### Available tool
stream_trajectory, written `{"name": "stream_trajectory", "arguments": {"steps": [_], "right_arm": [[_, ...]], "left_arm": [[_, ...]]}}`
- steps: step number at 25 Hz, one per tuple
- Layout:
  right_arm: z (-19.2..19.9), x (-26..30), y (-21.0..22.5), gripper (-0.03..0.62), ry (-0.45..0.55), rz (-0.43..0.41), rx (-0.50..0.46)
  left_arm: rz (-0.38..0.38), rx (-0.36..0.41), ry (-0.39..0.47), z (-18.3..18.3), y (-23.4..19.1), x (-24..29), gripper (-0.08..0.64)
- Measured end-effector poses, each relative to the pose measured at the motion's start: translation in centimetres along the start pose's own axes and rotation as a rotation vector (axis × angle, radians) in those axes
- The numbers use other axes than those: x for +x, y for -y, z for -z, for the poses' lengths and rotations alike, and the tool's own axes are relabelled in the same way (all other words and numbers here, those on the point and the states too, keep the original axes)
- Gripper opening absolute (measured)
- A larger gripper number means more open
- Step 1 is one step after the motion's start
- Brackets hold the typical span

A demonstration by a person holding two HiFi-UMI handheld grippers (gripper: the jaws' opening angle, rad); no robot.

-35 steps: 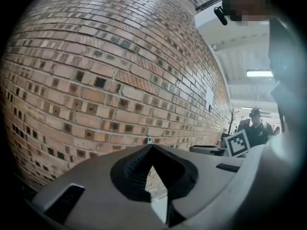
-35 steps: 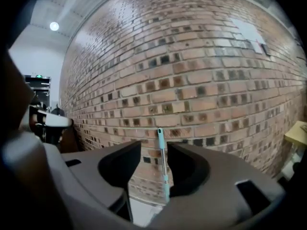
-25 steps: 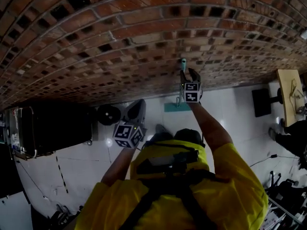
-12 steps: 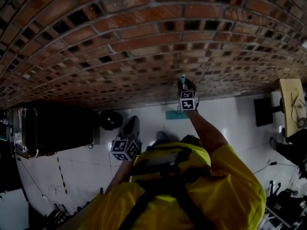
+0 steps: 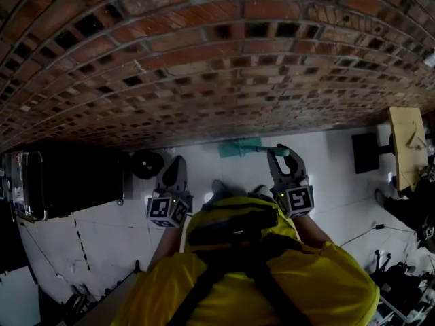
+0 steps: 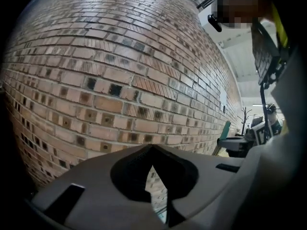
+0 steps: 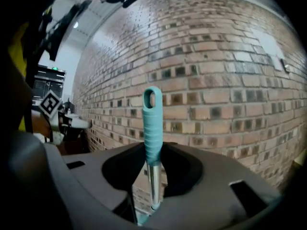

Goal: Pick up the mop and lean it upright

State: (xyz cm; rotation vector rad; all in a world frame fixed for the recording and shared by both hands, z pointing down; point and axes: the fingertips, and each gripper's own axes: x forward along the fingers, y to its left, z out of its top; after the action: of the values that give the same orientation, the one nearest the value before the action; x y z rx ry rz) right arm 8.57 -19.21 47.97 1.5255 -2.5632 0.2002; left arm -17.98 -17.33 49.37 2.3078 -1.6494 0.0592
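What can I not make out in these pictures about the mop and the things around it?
- Mop head: in the head view it is small and dim, so I cannot tell whether it touches the brick wall.
- Mop shaft: its lower end is hidden behind the body of the right gripper, in that gripper's own view.
- Dark case: the head view is too dark to identify it.

Left gripper (image 5: 178,163) closed, empty, raised forward; right gripper (image 5: 283,153) clamped on mop handle (image 7: 152,123)
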Motion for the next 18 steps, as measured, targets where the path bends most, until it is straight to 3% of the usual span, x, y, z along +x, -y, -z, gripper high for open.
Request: {"name": "stream_trajectory", "arguments": {"steps": [4,7,12,18], "right_arm": [[-7.4,-3.0,-0.2,0.118,0.11,-0.055,-0.02],[-10.5,-4.4,-1.0,0.117,0.16,-0.09,-0.029],[-11.4,-5.7,-2.0,0.117,0.168,-0.109,-0.036],[-10.6,-6.4,-2.1,0.117,0.145,-0.106,-0.036]], "left_arm": [[0.004,0.009,0.061,-2.5,1.0,-0.6,0.0],[-0.009,0.014,0.113,-4.7,1.6,-0.8,0.0],[-0.002,0.054,0.124,-5.0,2.3,-1.1,0.0],[0.001,0.013,0.139,-4.6,2.4,-1.0,0.0]]}}
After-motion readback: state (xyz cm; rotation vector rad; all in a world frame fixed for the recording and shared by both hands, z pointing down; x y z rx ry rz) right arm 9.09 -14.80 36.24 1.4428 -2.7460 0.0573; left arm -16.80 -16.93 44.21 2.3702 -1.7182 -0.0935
